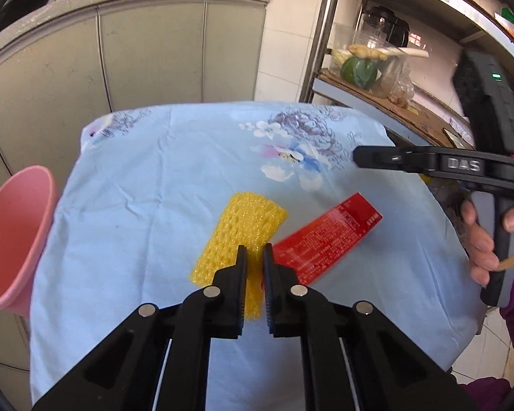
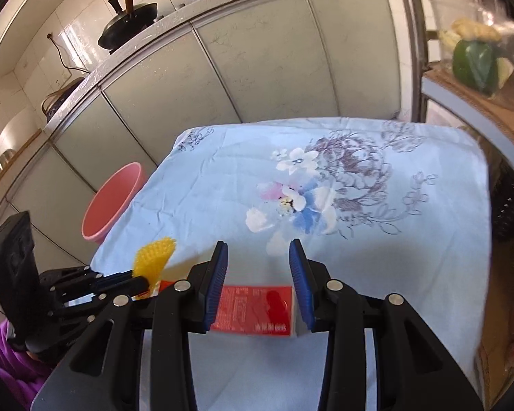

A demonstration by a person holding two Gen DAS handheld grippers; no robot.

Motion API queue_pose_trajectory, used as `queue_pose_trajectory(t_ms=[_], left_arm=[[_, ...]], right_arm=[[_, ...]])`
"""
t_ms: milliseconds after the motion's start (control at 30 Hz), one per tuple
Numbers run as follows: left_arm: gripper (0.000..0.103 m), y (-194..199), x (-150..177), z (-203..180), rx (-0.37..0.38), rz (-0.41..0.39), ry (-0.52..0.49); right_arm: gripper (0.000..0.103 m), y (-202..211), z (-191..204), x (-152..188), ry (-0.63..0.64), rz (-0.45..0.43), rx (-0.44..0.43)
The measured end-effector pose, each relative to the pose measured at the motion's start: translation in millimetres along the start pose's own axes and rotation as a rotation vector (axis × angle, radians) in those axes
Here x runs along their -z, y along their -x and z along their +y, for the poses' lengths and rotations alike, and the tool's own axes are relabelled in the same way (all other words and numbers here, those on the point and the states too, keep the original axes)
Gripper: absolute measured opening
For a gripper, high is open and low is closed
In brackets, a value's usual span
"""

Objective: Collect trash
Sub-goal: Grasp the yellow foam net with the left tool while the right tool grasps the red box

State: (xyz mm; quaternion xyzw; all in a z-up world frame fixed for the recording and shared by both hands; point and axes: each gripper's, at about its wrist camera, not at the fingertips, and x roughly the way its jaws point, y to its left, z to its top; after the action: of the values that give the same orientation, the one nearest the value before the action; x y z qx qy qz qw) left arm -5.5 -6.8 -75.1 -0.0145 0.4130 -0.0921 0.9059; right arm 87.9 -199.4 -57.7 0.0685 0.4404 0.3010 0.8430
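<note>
Left gripper (image 1: 255, 257) pinched on the yellow foam net (image 1: 238, 236), on the floral cloth (image 1: 174, 157) beside the red carton (image 2: 255, 311); right gripper (image 2: 258, 267) open astride that carton, not gripping; best lifted clear, then carried over the pink bin (image 1: 15, 236) before release.

Yellow knobbly foam net (image 1: 236, 236); red packet (image 1: 325, 239) with fine white print; pale blue bench cloth (image 1: 161, 178) patterned with purple, white and pink flowers; pink bin (image 1: 13, 239); black tongs, blue pads (image 2: 300, 284).
</note>
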Motion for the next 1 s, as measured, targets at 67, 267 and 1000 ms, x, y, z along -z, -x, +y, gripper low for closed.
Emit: queue_pose_trajectory(t_ms=[67, 267, 1000], left_arm=[[0.008, 12, -2, 1, 0.007, -0.021, -0.001], [0.008, 34, 5, -9, 0.174, 0.028, -0.018], [0.008, 4, 4, 8, 0.054, 0.066, 0.056]], right_arm=[[0.038, -13, -3, -3, -0.023, 0.041, -0.013], [0.038, -32, -10, 3, -0.073, 0.126, -0.065], [0.038, 15, 55, 64, 0.134, 0.161, -0.046]])
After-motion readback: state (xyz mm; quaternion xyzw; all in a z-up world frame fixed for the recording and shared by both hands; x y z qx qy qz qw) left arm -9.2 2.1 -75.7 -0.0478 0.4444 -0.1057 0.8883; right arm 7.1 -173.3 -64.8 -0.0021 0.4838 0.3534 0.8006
